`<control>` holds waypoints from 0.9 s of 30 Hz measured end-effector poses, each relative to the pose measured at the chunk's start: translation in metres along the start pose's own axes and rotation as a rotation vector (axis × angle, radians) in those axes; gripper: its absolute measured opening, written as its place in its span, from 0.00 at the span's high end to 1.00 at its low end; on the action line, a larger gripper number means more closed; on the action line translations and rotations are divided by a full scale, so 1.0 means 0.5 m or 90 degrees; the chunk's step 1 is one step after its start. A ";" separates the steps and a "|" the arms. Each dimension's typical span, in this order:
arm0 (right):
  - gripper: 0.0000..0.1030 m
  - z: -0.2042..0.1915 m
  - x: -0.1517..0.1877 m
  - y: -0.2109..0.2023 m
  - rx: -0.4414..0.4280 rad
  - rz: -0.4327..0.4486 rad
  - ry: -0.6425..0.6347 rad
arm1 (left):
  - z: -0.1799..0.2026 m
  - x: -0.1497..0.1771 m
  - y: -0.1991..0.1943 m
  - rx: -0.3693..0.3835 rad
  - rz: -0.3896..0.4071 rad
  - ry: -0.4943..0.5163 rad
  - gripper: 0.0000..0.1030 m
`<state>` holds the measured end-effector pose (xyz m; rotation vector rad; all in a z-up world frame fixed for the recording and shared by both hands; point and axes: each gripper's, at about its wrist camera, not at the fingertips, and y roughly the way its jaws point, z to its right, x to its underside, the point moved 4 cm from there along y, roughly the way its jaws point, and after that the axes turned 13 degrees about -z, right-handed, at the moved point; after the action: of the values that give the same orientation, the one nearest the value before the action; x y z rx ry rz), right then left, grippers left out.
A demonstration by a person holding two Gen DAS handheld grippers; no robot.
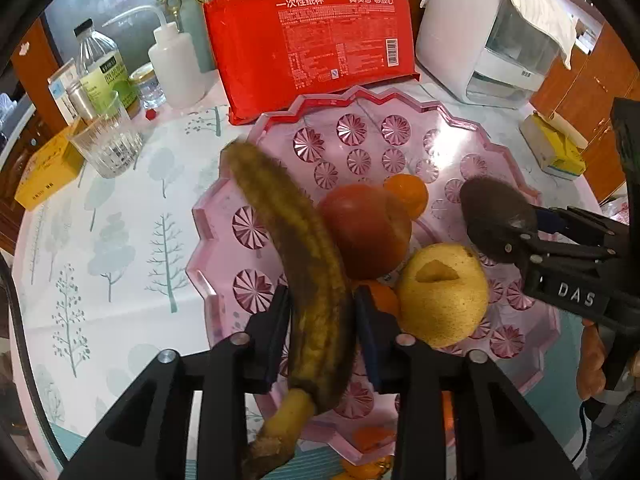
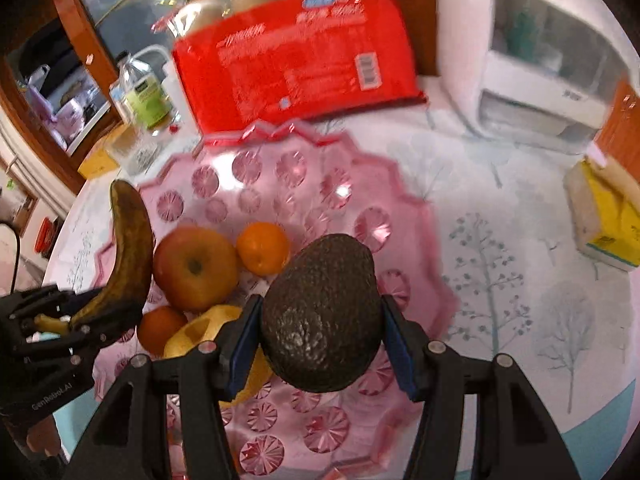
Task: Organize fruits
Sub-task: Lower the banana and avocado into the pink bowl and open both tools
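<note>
The left claw (image 1: 320,312), pitched steeply down over the near-left edge of the scalloped pink plastic tray (image 1: 224,216) on the tree-printed desk (image 1: 120,240), has the overripe brown-speckled banana (image 1: 296,256) between its pads near the stem; whether they press it or have let go I cannot tell, likely to lay it beside the red apple (image 1: 364,228). The right claw (image 2: 320,340), equally steep over the tray's near-right part, is clenched on the dark pebbly avocado (image 2: 324,312), probably heading for the bare patch there.

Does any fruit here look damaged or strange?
Yes. The banana in the left hand-held gripper is mostly brown and overripe, and the yellow fruit on the pink tray has a cut notch.
</note>
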<state>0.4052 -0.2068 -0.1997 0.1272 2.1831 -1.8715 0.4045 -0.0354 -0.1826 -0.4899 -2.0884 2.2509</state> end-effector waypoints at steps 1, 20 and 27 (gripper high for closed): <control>0.43 -0.006 0.001 0.001 0.003 0.000 -0.006 | 0.001 0.000 -0.001 -0.004 0.002 0.001 0.57; 0.40 -0.030 0.054 -0.117 -0.038 0.064 0.037 | -0.003 0.056 -0.146 -0.029 0.089 -0.045 0.21; 0.40 -0.037 0.094 -0.202 -0.051 0.105 0.043 | -0.008 0.120 -0.227 -0.010 0.117 -0.078 0.17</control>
<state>0.3337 -0.2100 -0.1126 0.3482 2.2138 -1.7116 0.3271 -0.0066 -0.0841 -0.5801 -2.2038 2.4241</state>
